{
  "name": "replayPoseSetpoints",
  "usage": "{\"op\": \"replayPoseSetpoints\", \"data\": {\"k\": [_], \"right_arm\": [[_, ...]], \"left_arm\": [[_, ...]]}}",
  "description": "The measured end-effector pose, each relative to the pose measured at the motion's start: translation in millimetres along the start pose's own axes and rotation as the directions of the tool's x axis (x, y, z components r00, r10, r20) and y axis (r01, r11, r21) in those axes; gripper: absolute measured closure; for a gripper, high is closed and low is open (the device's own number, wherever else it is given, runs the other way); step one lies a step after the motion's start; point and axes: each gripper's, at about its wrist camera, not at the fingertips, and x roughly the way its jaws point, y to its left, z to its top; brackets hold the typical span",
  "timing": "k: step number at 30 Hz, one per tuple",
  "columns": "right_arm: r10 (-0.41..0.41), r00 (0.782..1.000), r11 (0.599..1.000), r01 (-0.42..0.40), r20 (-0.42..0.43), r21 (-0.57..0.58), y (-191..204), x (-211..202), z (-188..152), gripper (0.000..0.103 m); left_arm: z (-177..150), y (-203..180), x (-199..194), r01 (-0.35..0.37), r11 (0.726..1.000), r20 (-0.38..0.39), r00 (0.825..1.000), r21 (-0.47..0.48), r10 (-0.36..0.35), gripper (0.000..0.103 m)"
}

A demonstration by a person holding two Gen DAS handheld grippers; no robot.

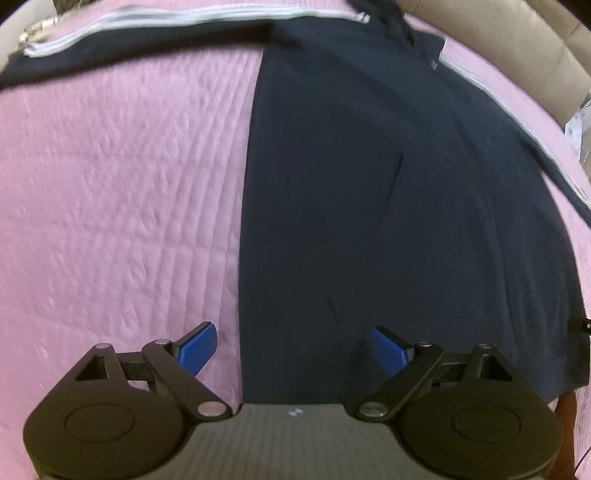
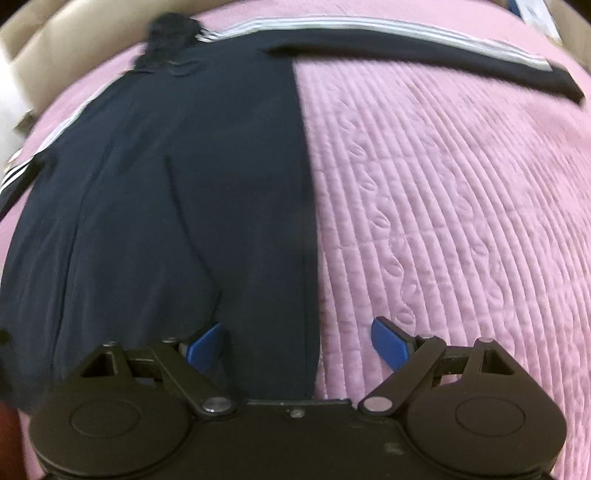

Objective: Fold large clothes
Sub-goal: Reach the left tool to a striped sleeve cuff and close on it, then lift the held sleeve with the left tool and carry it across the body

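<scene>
- Navy jacket [image 1: 388, 184] lies flat on pink quilt [image 1: 122, 184], sleeves spread.
- Left gripper [image 1: 295, 349]: jaws apart over jacket's side edge.
- Right gripper [image 2: 297, 343]: jaws apart over opposite edge.

Left gripper [image 1: 295, 349] and right gripper [image 2: 297, 345] both point toward 12 o'clock, blue fingers spread wide, empty.

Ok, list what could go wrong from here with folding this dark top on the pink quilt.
1. Both sleeves, the left sleeve and the right sleeve, lie spread wide; lifting only the hem could drag them into bunches.
2. The left hand-held gripper and right hand-held gripper each straddle a side edge of the dark top, open; closing might also pinch the pink quilt.
</scene>
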Motion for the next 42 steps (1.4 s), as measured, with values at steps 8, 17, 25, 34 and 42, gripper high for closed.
{"op": "replayPoseSetpoints", "data": {"k": [8,17,25,34,42], "right_arm": [[-0.077,0.994,0.992,0.084,0.072,-0.098,27,-5,-32,0.0],[0.076,0.985,0.997,-0.079,0.155,0.011,36,-71,-25,0.089],[-0.023,0.996,1.0,0.022,-0.083,-0.007,31,-54,-17,0.09],[0.014,0.991,0.987,-0.035,-0.135,-0.154,68,-53,38,0.026],[0.268,0.953,0.932,-0.22,0.14,-0.286,183,-53,157,0.02]], "left_arm": [[-9,11,13,0.06,0.997,-0.054,0.997,-0.038,-0.062,0.0],[-26,14,-18,0.153,0.983,0.045,0.988,-0.104,-0.149,0.091],[-34,18,-50,0.176,0.978,-0.001,0.984,-0.109,-0.177,0.092],[-24,28,-39,0.094,0.991,0.057,0.994,-0.096,-0.088,0.01],[62,128,-42,0.062,0.94,0.274,0.961,-0.336,0.034,0.004]]}}
